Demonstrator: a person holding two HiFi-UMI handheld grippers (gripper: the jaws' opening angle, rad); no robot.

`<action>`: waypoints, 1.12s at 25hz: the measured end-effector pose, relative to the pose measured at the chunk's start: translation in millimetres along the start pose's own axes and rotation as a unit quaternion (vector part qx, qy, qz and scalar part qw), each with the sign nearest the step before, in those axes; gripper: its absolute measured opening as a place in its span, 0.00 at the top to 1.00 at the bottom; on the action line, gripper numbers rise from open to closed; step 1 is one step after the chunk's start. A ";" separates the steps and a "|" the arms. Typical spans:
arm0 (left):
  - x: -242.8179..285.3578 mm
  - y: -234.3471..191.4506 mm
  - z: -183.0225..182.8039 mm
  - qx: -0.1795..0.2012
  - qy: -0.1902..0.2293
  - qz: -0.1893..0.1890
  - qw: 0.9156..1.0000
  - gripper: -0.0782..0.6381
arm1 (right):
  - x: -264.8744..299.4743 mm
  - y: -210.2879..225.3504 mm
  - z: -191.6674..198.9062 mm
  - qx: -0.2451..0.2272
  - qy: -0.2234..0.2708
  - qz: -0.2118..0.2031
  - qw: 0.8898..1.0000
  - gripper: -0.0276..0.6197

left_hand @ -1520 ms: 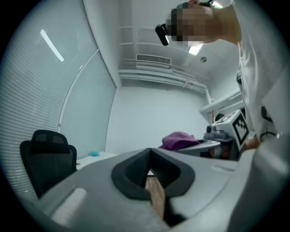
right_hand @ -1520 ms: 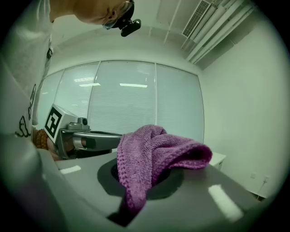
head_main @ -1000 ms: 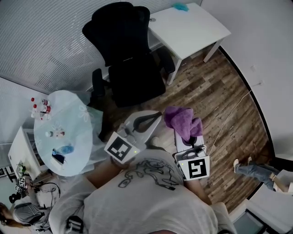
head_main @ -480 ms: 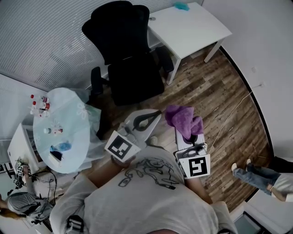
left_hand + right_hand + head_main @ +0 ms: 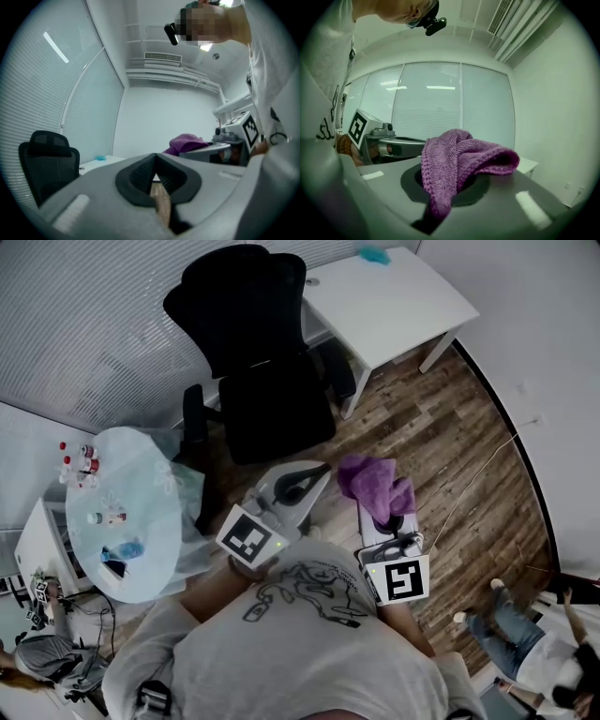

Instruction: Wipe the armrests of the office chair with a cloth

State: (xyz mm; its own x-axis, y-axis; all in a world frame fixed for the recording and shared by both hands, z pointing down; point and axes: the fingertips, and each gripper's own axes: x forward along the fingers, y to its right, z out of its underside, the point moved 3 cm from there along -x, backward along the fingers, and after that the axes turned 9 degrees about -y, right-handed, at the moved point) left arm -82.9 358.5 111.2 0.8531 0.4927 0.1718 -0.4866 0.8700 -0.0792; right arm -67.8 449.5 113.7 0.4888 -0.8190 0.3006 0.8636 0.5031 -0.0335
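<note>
- Cloth (image 5: 373, 484): purple, clamped in the jaws of the right hand-held gripper (image 5: 381, 513) and held above the wooden floor (image 5: 441, 437), well apart from the office chair (image 5: 267, 390)
- Left hand-held gripper (image 5: 321, 473): jaws drawn together, nothing between them
- Step judged best done with the loose fold laid flat on an armrest (image 5: 336, 367), pressed lightly and drawn along its length
- Cloth bunched, long axis running from the jaws forward toward the chair; seat turned toward the person, armrests lying back-to-front
</note>
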 end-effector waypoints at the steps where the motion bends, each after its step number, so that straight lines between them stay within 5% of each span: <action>1: 4.5 -5.2 -0.8 0.000 0.002 0.001 1.000 0.89 | 5.7 3.8 -0.5 -0.001 -0.004 0.001 1.000 0.91; 28: 108.6 -266.3 -34.1 -0.007 -0.007 0.023 1.000 0.89 | 256.5 105.8 -82.5 0.010 0.011 0.032 0.999 0.91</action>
State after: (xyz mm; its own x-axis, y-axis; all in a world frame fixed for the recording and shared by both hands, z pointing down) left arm 145.7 180.9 117.5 0.8270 0.5320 0.1819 -0.5224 0.8467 -0.1011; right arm 159.1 269.9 108.7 0.5463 -0.7904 0.2771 0.8275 0.5606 -0.0325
